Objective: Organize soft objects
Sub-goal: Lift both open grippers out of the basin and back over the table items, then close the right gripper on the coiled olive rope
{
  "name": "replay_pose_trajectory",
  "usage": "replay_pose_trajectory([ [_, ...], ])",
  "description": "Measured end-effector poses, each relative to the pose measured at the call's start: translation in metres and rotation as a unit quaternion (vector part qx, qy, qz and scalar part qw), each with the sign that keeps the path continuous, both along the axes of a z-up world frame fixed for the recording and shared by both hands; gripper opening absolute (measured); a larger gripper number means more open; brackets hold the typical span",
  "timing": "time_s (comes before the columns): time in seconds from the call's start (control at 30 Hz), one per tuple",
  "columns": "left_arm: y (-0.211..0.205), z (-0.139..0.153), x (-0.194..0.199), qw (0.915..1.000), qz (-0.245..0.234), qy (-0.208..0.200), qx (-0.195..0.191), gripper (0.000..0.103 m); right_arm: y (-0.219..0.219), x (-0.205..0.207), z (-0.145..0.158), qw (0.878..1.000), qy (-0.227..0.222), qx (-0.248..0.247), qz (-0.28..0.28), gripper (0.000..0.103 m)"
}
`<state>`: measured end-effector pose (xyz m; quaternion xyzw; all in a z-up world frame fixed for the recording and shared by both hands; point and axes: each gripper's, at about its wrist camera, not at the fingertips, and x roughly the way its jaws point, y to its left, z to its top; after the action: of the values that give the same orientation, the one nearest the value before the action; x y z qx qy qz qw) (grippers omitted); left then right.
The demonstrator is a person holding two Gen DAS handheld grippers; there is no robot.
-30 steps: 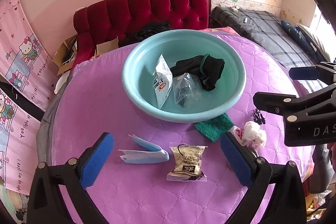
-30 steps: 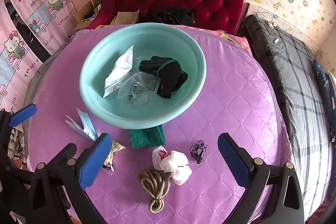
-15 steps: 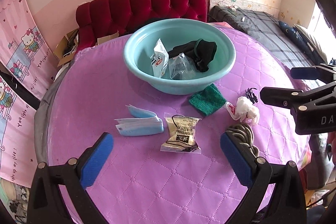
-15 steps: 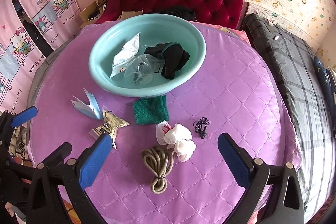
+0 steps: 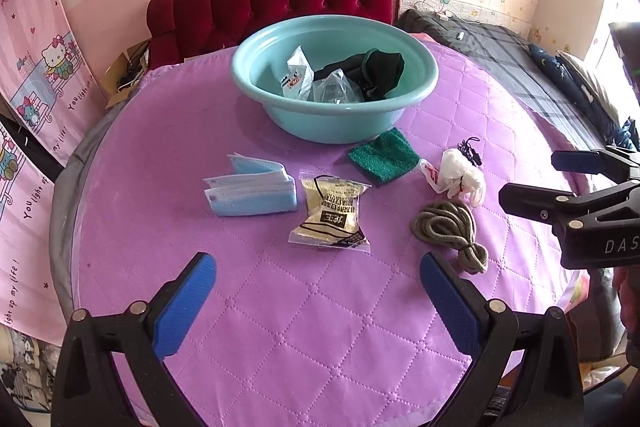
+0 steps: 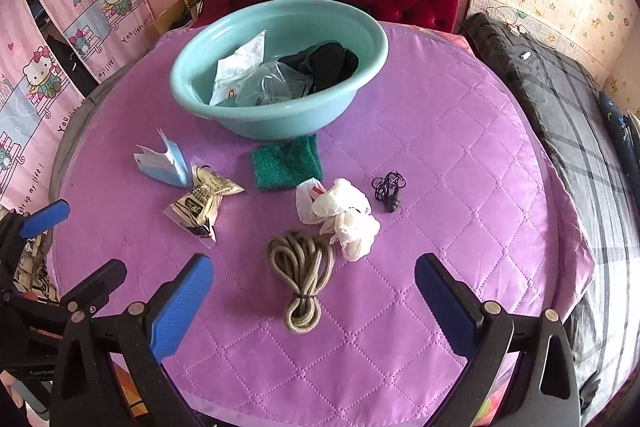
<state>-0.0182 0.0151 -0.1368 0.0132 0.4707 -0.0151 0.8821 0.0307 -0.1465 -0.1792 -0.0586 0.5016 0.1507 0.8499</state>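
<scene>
A teal basin [image 5: 420, 93] [image 6: 360, 79] stands at the far side of the purple quilted table [image 5: 280, 307] and holds a black glove, a white packet and a clear bag. In front of it lie blue face masks [image 5: 250, 187] [image 6: 164, 163], a packaged mask [image 5: 330, 215] [image 6: 202, 203], a green cloth [image 5: 382, 155] [image 6: 286, 161], a white plastic bag [image 5: 460, 177] [image 6: 344, 215], a coiled tan rope [image 5: 450, 229] [image 6: 302, 275] and black earphones [image 6: 388, 189]. My left gripper [image 5: 318, 307] is open, held back from the packaged mask. My right gripper [image 6: 314, 307] is open over the rope's near end.
A red tufted sofa [image 5: 272, 3] stands behind the table. A bed with a dark plaid blanket [image 6: 560, 99] runs along the right. Pink cartoon curtains [image 6: 60, 39] hang at the left. Cardboard boxes [image 5: 128, 71] sit by the sofa.
Both grippers have pulled back and lowered toward the table's near edge, so the basin now looks farther away. Both stay open. The objects have not moved.
</scene>
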Motion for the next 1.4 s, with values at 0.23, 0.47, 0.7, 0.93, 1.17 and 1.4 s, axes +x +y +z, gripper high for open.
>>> replay_pose_trajectory([
  [0.23,-0.003,-0.019,-0.006,0.9998,0.001,0.020,-0.005,0.103,-0.002,-0.003,-0.019,1.000,0.022,-0.006,-0.004,0.103],
  [0.47,0.000,-0.024,-0.003,0.9997,0.001,0.023,0.000,0.103,0.002,0.003,-0.033,0.999,0.039,-0.011,-0.001,0.103],
  [0.7,0.004,-0.037,-0.003,0.9992,0.003,0.039,-0.004,0.103,0.008,0.013,-0.059,0.998,0.065,-0.019,-0.004,0.103],
  [0.93,0.008,-0.048,0.002,0.9986,0.004,0.052,-0.003,0.103,0.015,0.027,-0.082,0.996,0.084,-0.028,-0.007,0.099],
  [1.17,0.014,-0.058,0.006,0.9976,0.010,0.069,-0.001,0.103,0.023,0.038,-0.102,0.993,0.114,-0.029,-0.002,0.071],
  [1.4,0.018,-0.068,0.011,0.9963,0.014,0.084,-0.011,0.103,0.034,0.038,-0.106,0.993,0.118,-0.014,0.021,0.025],
])
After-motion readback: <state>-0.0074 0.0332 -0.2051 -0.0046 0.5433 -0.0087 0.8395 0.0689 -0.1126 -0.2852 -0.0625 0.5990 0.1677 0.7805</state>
